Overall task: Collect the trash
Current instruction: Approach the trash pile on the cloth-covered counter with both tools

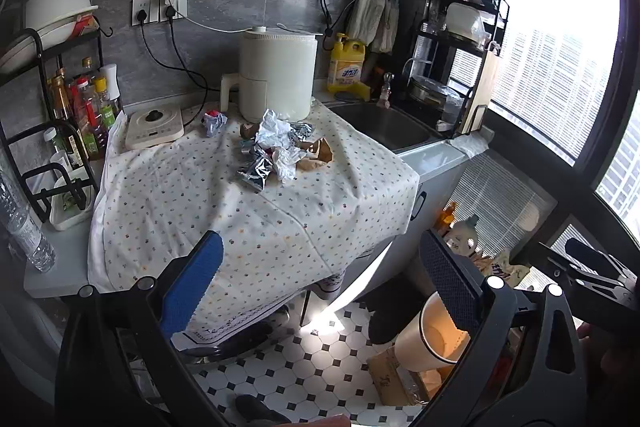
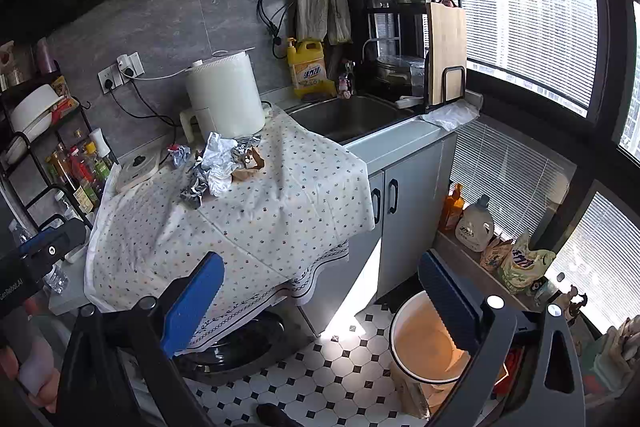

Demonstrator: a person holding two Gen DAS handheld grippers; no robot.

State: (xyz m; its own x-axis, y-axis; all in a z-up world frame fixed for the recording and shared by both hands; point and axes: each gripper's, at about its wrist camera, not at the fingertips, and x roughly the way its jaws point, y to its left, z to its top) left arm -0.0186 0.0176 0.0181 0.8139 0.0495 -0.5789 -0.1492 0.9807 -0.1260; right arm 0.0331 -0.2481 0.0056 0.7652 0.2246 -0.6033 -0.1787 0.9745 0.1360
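Observation:
A heap of trash [image 1: 280,151] [image 2: 218,167], crumpled foil, white wrappers and brown paper, lies on a dotted cloth [image 1: 248,211] [image 2: 256,203] spread over the counter, in front of a white appliance [image 1: 278,75] [image 2: 224,95]. A separate crumpled wrapper [image 1: 214,123] [image 2: 179,155] rests left of the heap. A white bin [image 1: 430,335] [image 2: 428,339] with an orange-lit inside stands on the tiled floor at lower right. My left gripper [image 1: 320,283] and right gripper [image 2: 320,299] both hang open, well short of the trash, nothing between their blue pads.
A steel sink [image 1: 384,125] [image 2: 348,117] lies right of the cloth, with a yellow soap bottle [image 1: 347,65] behind it. Sauce bottles [image 1: 86,107] and a rack stand at the left. A small white scale [image 1: 154,127] sits on the cloth's left edge. Detergent bottles [image 2: 476,223] line the window ledge.

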